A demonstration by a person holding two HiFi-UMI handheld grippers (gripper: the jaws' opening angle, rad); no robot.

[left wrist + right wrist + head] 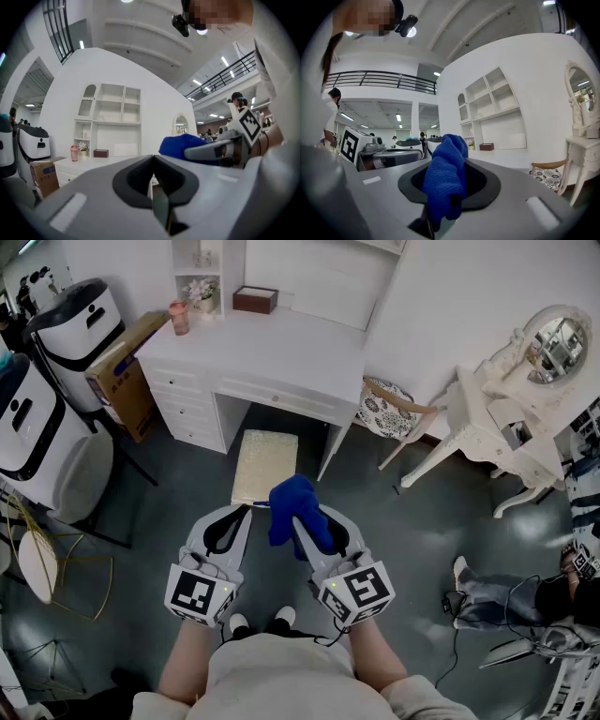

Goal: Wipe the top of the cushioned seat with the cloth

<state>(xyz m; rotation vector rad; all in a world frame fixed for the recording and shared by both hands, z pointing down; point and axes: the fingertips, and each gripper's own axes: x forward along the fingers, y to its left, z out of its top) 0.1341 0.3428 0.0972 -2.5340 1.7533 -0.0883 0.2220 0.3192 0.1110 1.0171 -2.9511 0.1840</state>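
The cushioned seat point(265, 465), a pale yellow square stool, stands on the dark floor, half tucked under the white desk point(281, 348). A blue cloth point(296, 510) is bunched between the jaws of my right gripper point(302, 526), which is shut on it just short of the seat's near edge. In the right gripper view the cloth point(444, 180) sticks up out of the right gripper point(446, 165). My left gripper point(240, 514) sits beside it on the left, shut and empty. Its tips point(152, 157) meet, and the cloth point(183, 142) shows to the right.
A chair with a floral cushion point(382, 409) and a white vanity with a mirror point(525, 399) stand at the right. A cardboard box point(127, 371), white machines point(42, 427) and a gold wire chair point(42, 563) line the left. A person's legs point(511, 596) lie at the right.
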